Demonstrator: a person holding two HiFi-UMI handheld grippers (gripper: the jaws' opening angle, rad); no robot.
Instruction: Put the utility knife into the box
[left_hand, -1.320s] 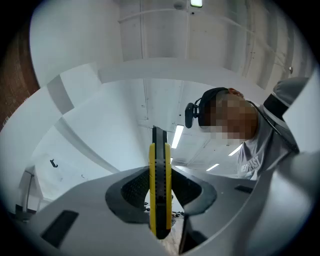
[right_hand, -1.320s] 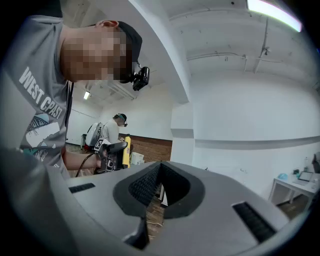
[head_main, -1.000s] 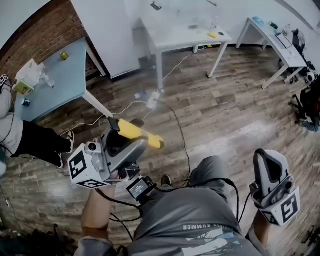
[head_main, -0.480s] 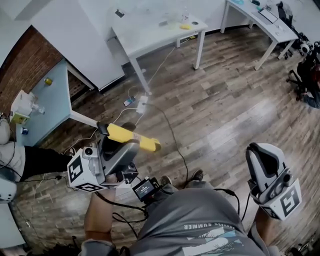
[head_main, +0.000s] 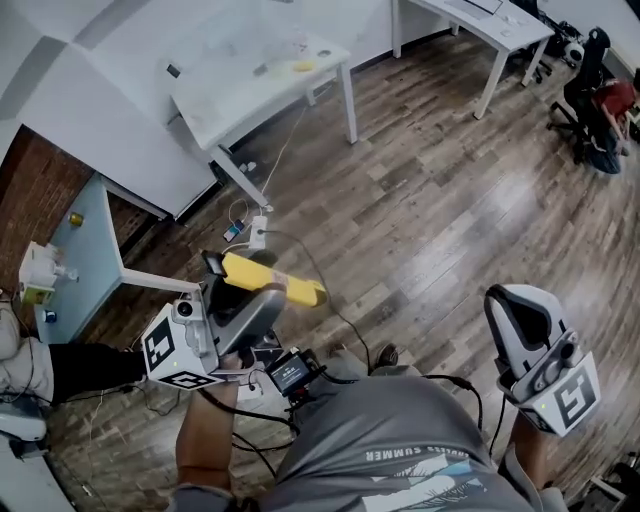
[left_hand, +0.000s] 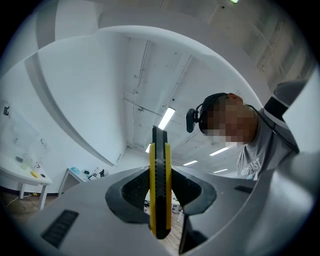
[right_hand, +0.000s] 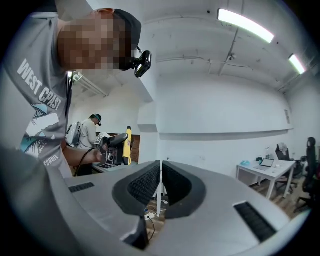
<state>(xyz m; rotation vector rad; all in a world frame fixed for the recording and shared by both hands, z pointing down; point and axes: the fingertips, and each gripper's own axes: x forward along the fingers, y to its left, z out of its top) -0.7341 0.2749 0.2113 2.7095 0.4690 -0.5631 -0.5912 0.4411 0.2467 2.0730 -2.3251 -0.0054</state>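
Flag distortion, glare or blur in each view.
Head view: fisheye bends straight edges, pale glare streaks on the wood floor. Left gripper view: strong fisheye, black corners, utility knife crisp. Right gripper view: same vignette, ceiling light blown out.

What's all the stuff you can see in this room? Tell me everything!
utility knife: one, yellow and black, in the left gripper
white tables: two, white, across the floor ahead and top right
blue table: one, pale blue, left by the brick wall
power strip: one, white, on the wooden floor
left gripper: one, grey, shut on the utility knife
right gripper: one, grey, lower right, jaws together, empty
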